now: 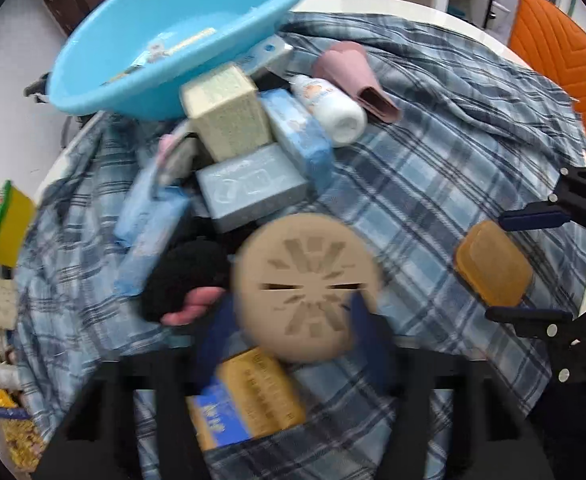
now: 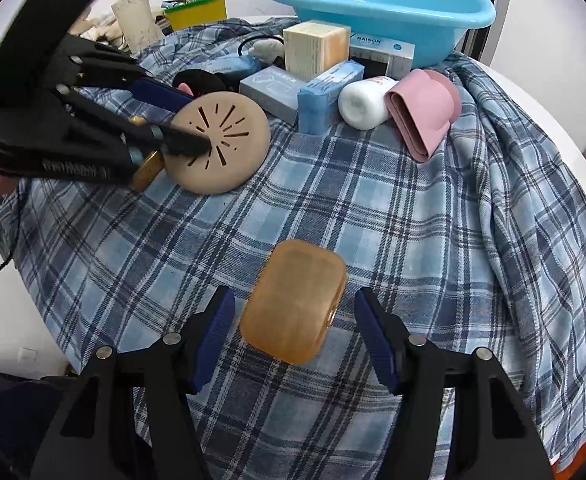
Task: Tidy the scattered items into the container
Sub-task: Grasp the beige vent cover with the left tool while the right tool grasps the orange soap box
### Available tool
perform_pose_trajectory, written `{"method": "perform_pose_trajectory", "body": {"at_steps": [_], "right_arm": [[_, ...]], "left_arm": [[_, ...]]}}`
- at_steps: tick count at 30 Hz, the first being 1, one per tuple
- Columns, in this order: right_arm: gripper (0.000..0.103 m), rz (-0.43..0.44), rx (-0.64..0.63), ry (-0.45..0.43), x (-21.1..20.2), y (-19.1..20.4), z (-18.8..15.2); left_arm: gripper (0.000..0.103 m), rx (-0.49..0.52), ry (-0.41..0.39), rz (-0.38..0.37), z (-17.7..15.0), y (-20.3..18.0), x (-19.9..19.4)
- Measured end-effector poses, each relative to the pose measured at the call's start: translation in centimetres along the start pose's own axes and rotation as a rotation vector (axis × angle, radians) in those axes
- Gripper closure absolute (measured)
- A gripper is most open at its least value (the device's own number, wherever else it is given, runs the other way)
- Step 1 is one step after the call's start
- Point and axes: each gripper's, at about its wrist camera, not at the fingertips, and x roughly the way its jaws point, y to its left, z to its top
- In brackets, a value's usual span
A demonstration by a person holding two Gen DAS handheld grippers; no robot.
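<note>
A blue basin (image 1: 165, 36) stands at the table's far side; it also shows in the right wrist view (image 2: 377, 4). My left gripper (image 1: 293, 320) is shut on a tan round slotted disc (image 1: 307, 286), held above a yellow and blue box (image 1: 249, 396). The right wrist view shows that disc (image 2: 221, 144) between the left gripper's fingers (image 2: 185, 144). My right gripper (image 2: 293, 328) is open, its pads either side of an amber soap case (image 2: 293, 300) lying on the plaid cloth. The case also shows in the left wrist view (image 1: 493, 268).
Piled before the basin: a cream box (image 2: 315, 48), blue boxes (image 2: 325, 92), a white bottle (image 2: 365, 104), a pink folded item (image 2: 425, 112), a black fuzzy item (image 1: 185, 276). The plaid cloth (image 2: 373, 220) covers the round table. An orange chair (image 1: 561, 60) stands behind.
</note>
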Motion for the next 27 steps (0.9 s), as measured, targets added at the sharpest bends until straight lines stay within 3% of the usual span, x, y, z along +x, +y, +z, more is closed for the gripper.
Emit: {"method": "perform_pose_trajectory", "body": {"at_steps": [4, 5, 7, 10, 16, 21, 27], "right_arm": [[0.042, -0.027, -0.010, 0.002, 0.2, 0.2, -0.2], [0.049, -0.027, -0.011, -0.001, 0.2, 0.2, -0.3], [0.057, -0.035, -0.011, -0.005, 0.1, -0.1, -0.4], [0.058, -0.016, 0.004, -0.001, -0.1, -0.7, -0.5], [0.058, 0.009, 0.041, -0.011, -0.6, -1.7, -0.7], [0.058, -0.002, 0.049, -0.014, -0.7, -2.2, -0.5], [0.058, 0.001, 0.068, -0.011, -0.5, -2.7, -0.8]], "left_arm": [[0.056, -0.010, 0.005, -0.023, -0.4, 0.4, 0.3], [0.055, -0.008, 0.004, -0.018, -0.5, 0.3, 0.5], [0.040, 0.007, 0.001, -0.004, -0.4, 0.2, 0.9], [0.028, 0.023, -0.015, 0.000, 0.2, 0.1, 1.0], [0.027, 0.023, 0.022, -0.129, 1.1, -0.1, 1.5], [0.019, 0.030, 0.037, -0.130, 1.4, -0.5, 2.7], [0.018, 0.021, 0.067, -0.120, 1.6, -0.6, 3.9]]}}
